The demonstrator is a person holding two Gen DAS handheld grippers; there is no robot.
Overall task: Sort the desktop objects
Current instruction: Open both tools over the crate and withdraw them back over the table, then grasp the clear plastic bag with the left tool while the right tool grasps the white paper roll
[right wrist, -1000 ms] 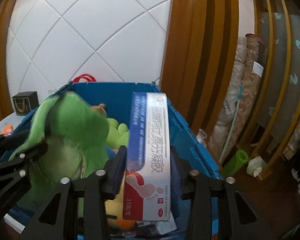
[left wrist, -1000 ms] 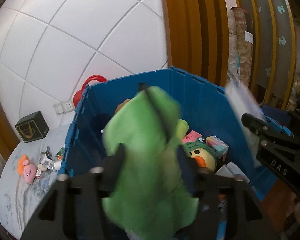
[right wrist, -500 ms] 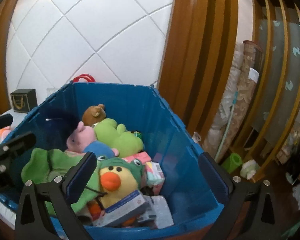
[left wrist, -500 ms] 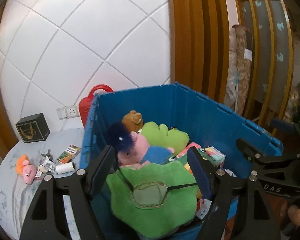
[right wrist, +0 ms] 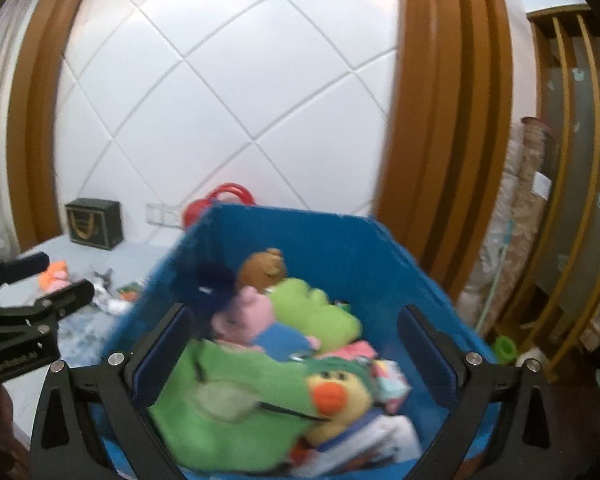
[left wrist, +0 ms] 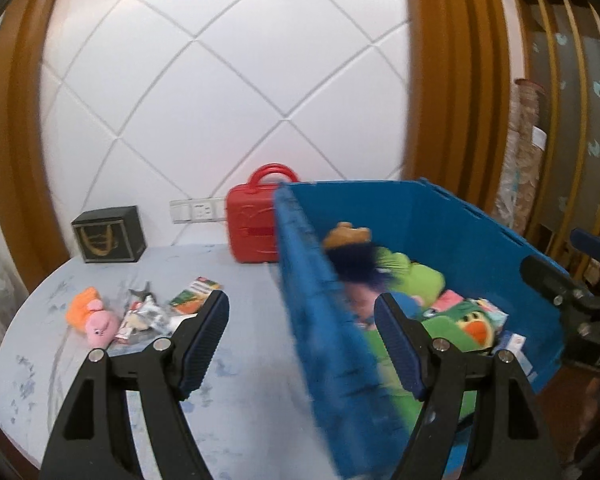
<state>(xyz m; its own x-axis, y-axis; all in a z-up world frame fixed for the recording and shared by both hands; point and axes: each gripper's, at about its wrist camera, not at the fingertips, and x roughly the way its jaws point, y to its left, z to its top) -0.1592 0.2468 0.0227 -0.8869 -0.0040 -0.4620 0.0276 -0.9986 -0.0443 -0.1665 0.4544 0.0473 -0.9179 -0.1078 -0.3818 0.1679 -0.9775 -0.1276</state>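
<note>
1. I see even, soft indoor light; the white tiled wall (left wrist: 228, 92) is the brightest area, slightly washed out.
2. Motion blur smears the blue bin (left wrist: 324, 320) wall on my left camera and the plush toys (right wrist: 260, 364) on my right.
3. Fisheye bending curves the wooden pillars (right wrist: 440, 120), with dark vignetting at the corners.
4. Shadows look faint, possibly lost to blur.

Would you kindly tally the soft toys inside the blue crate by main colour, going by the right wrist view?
In the blue plastic crate:
Green: 2, large flat green plush and pale green plush
Pink: 1, pink pig plush
Brown: 1, brown bear plush
Yellow: 1, yellow duck plush with green hat
Dark blue: 1, dark blue fluffy toy
Total: 6
</note>
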